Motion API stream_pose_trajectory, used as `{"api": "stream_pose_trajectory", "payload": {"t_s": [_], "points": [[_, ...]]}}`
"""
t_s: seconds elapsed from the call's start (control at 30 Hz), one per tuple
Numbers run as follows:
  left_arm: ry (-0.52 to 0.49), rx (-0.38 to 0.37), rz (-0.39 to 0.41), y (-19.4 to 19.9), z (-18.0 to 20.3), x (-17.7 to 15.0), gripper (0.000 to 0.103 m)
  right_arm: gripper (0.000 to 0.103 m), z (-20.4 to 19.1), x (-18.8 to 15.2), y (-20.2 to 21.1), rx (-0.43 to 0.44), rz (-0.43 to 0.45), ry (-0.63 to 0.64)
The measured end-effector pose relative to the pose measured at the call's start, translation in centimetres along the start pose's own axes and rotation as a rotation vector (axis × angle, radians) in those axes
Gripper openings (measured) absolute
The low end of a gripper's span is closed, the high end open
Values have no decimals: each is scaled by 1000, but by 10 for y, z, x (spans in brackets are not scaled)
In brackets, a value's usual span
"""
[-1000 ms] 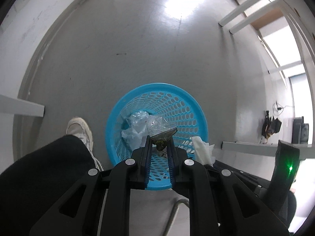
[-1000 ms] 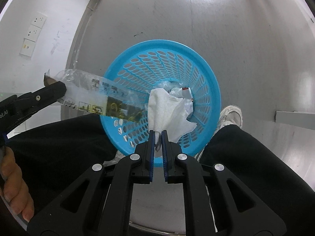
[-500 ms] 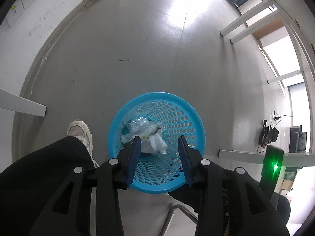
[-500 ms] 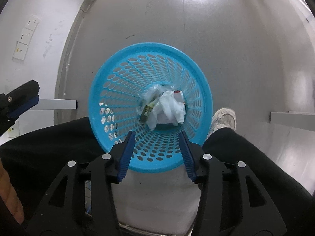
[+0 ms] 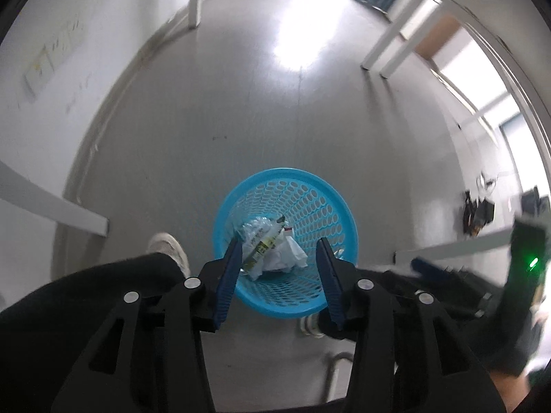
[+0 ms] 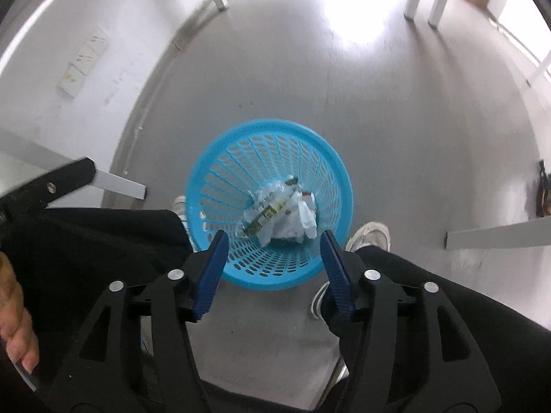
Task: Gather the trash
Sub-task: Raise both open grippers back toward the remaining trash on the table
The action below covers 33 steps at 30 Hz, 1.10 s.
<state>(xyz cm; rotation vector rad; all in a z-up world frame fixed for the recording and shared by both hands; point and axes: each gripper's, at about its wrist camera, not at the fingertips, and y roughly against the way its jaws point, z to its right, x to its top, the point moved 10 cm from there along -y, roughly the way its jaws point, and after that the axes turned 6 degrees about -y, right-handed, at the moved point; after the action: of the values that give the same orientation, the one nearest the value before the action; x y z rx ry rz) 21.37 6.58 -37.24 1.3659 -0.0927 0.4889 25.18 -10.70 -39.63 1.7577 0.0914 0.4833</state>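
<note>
A blue perforated plastic basket (image 5: pixel 323 206) stands on the grey floor below me; it also shows in the right wrist view (image 6: pixel 241 151). Inside lie a clear plastic wrapper with a yellow-black label (image 5: pixel 263 242) and a crumpled white tissue (image 5: pixel 286 258); the right wrist view shows the wrapper (image 6: pixel 272 208) and the tissue (image 6: pixel 296 225) too. My left gripper (image 5: pixel 278 253) is open and empty, high above the basket. My right gripper (image 6: pixel 273 249) is open and empty above the basket's near rim.
The person's black-trousered legs and white shoes (image 6: pixel 370 235) flank the basket. White table legs (image 5: pixel 62 211) stand left, a white rail (image 6: pixel 499 235) right. A wall with sockets (image 5: pixel 51 58) lies to the left. The left gripper's body (image 6: pixel 51 186) shows at the right view's left edge.
Both grippers opened and dropped the wrapper and the tissue into the basket. Since then both have risen and drawn back, so the basket looks smaller.
</note>
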Motion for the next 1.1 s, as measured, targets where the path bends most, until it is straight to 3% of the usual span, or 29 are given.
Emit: {"api": "stream_pose_trajectory", "payload": {"t_s": [0.2,0.37,0.5,0.73,0.97,1.1], "points": [[-119,34,63,51,19,-13,47,57,-7,-12,59,-9,103,54],[-139,7,123,96,29,-20,54,58,-5,-25,110,-21,185,75],[-175,-34,213,143,41,-27,62,65,-8,-36,165,15,278,97],[-251,-50,383,219,55,-32,75,67,-9,-46,255,49,464,115],[-279,-65,574,298,69,-14,91,76,-21,-29,336,104,612,127],[-279,-50,628,321,71,-8,97,77,-30,-17,365,118,662,141]]}}
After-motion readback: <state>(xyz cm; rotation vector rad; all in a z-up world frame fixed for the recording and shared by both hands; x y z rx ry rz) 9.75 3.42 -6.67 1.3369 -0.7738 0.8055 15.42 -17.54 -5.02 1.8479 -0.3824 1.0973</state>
